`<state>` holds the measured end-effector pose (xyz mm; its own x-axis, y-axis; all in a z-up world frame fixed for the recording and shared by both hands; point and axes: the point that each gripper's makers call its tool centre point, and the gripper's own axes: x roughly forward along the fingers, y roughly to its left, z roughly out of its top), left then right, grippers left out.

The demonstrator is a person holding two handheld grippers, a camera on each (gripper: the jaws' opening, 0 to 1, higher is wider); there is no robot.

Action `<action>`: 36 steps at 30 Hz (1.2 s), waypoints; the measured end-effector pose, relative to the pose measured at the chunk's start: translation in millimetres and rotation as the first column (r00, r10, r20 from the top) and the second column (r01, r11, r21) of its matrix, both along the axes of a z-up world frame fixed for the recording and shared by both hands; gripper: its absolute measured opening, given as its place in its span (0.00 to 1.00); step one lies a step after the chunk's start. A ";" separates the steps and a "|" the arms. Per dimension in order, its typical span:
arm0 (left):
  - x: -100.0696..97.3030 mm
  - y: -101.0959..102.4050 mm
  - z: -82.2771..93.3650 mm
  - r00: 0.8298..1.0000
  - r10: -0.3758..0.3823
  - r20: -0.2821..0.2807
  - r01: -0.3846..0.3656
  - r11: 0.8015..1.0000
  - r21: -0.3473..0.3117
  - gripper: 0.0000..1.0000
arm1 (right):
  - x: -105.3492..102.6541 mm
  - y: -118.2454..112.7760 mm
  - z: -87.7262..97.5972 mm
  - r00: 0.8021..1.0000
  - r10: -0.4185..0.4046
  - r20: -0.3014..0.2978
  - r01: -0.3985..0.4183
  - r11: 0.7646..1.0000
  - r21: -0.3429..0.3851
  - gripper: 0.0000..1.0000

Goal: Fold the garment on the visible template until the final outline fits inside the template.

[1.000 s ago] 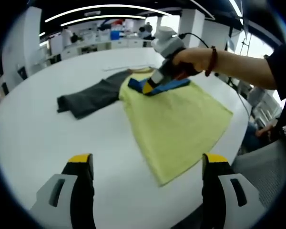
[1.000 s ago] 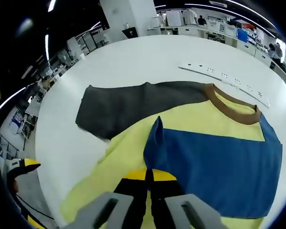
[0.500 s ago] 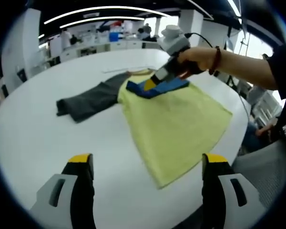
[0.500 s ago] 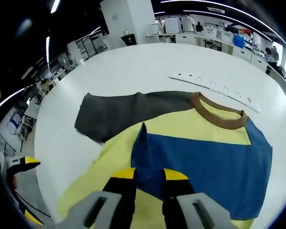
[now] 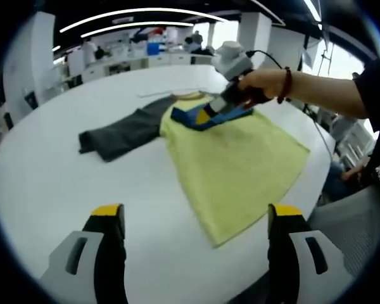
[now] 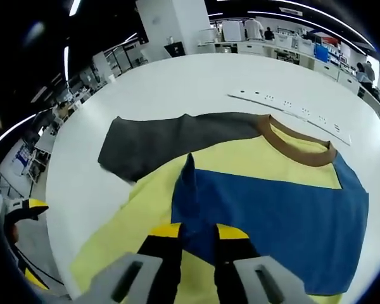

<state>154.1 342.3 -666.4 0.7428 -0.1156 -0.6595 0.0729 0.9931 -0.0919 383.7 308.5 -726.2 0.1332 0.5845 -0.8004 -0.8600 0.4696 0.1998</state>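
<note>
Early stage: right gripper [image 6: 196,237] pinches blue sleeve [image 6: 272,215] folded over yellow shirt [image 5: 234,158], grey sleeve [image 5: 117,132] unfolded on tabletop [image 5: 44,171]; left gripper [image 5: 196,218] wide apart, idle.

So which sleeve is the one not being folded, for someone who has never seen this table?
On the round white table lies a shirt with a yellow body and brown collar. The sleeve lies flat, stretched away from the collar toward the table's bare side. It is dark grey, while the other sleeve is blue and folded over the yellow.
</note>
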 end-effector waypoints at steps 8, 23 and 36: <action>-2.2 3.4 1.1 1.000 0.010 -0.001 -0.010 1.000 0.009 0.90 | -1.1 1.8 0.2 1.000 0.012 0.025 -0.012 1.000 0.003 0.06; -4.0 3.7 3.9 1.000 0.014 0.006 -0.014 1.000 0.015 0.90 | -20.8 14.7 20.0 0.999 0.034 -0.021 -0.032 0.997 0.077 0.00; -7.8 4.5 4.6 1.000 0.014 0.008 -0.014 1.000 0.014 0.90 | -54.2 34.4 19.7 0.994 0.100 -0.047 -0.095 0.990 0.104 0.00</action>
